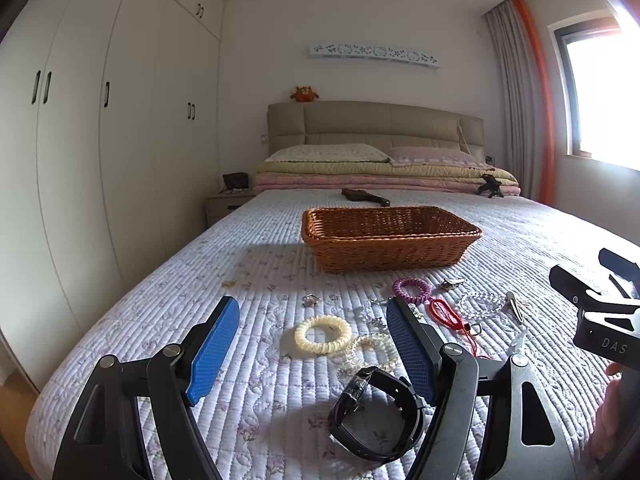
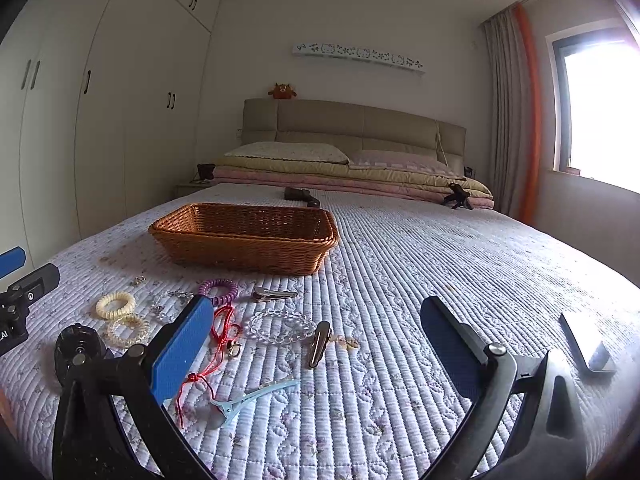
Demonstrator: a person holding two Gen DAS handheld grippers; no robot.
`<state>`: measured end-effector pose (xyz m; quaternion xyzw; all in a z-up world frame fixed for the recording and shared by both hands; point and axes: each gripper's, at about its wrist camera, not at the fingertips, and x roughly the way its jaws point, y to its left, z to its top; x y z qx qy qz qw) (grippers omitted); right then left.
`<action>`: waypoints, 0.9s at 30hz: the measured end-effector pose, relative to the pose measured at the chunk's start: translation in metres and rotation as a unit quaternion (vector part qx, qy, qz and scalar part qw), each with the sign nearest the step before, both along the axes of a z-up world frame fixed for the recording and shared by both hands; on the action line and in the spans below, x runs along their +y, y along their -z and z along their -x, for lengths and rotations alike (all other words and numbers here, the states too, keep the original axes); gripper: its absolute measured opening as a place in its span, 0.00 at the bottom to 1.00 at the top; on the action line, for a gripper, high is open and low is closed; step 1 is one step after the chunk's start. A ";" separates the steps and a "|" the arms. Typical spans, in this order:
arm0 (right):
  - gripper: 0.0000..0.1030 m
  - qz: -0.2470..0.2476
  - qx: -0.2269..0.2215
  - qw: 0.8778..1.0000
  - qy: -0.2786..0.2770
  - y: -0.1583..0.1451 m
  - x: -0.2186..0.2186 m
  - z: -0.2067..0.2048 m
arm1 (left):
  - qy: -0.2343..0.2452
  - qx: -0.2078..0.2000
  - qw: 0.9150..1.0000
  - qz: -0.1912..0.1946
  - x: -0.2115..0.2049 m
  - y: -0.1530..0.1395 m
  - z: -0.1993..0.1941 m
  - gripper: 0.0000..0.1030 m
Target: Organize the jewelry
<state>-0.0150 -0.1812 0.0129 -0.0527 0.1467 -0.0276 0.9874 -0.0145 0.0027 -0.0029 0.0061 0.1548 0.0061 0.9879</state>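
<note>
**Jewelry scattered before the basket**

Your left gripper (image 1: pixel 312 344) and right gripper (image 2: pixel 320 344) both hover with jaws spread wide, holding nothing. On the quilted bed (image 2: pixel 440 260), the cream coil bracelet (image 1: pixel 323 335), purple coil (image 1: pixel 412 290), red cord (image 1: pixel 444 312), clear bead bracelet (image 2: pixel 282 326) and black watch (image 1: pixel 376 412) lie just in front of the wicker basket (image 1: pixel 390 254).

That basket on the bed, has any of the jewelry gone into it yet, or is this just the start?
Just the start, it seems. The wicker basket shows no contents from this angle. Nothing is in hand: the left gripper and right gripper are both open. Left to do: the black watch, cream coil band, purple coil band, red cord and clear bead bracelet all lie on the quilt.
</note>
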 end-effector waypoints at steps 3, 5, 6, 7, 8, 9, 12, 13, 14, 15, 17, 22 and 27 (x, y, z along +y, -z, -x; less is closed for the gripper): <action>1.00 0.002 -0.001 1.000 -0.001 0.001 0.001 0.001 | 0.000 0.000 1.000 0.000 0.000 0.000 -0.001 0.75; 1.00 0.004 0.000 1.000 -0.001 0.001 0.001 0.000 | 0.000 -0.001 1.000 0.000 0.000 0.000 0.000 0.75; 1.00 0.004 0.000 1.000 -0.001 0.001 0.002 0.001 | -0.001 -0.001 1.000 -0.001 0.000 0.000 0.000 0.75; 1.00 0.004 0.000 1.000 -0.001 0.001 0.002 0.001 | -0.001 -0.002 1.000 -0.001 0.000 0.000 0.000 0.75; 1.00 0.004 0.001 1.000 -0.002 0.001 0.002 0.001 | -0.001 -0.002 1.000 -0.001 -0.001 0.000 0.000 0.75; 1.00 0.004 0.001 1.000 -0.002 0.001 0.002 0.001 | 0.000 -0.002 1.000 -0.001 -0.001 0.000 0.000 0.75; 1.00 0.003 0.002 1.000 -0.002 0.001 0.002 0.001 | 0.000 -0.001 1.000 -0.001 -0.001 0.000 0.000 0.75; 1.00 0.004 0.003 1.000 -0.003 0.001 0.003 0.001 | 0.000 -0.001 1.000 -0.001 -0.001 0.001 0.000 0.75; 1.00 0.004 0.003 1.000 -0.003 0.001 0.002 0.000 | 0.000 -0.001 1.000 0.000 0.000 0.001 0.000 0.75; 1.00 0.004 0.003 1.000 -0.003 0.001 0.003 0.001 | 0.000 0.000 1.000 0.002 0.000 0.001 0.000 0.75; 1.00 0.005 0.003 1.000 -0.004 0.001 0.003 0.001 | 0.001 0.002 1.000 0.005 0.001 0.001 -0.001 0.75; 1.00 0.005 0.004 1.000 -0.001 0.001 0.003 0.000 | 0.003 0.009 1.000 0.011 0.005 0.000 -0.002 0.75; 1.00 -0.005 0.042 0.999 0.011 0.000 -0.007 -0.010 | 0.011 0.066 0.998 0.006 0.014 -0.001 -0.008 0.75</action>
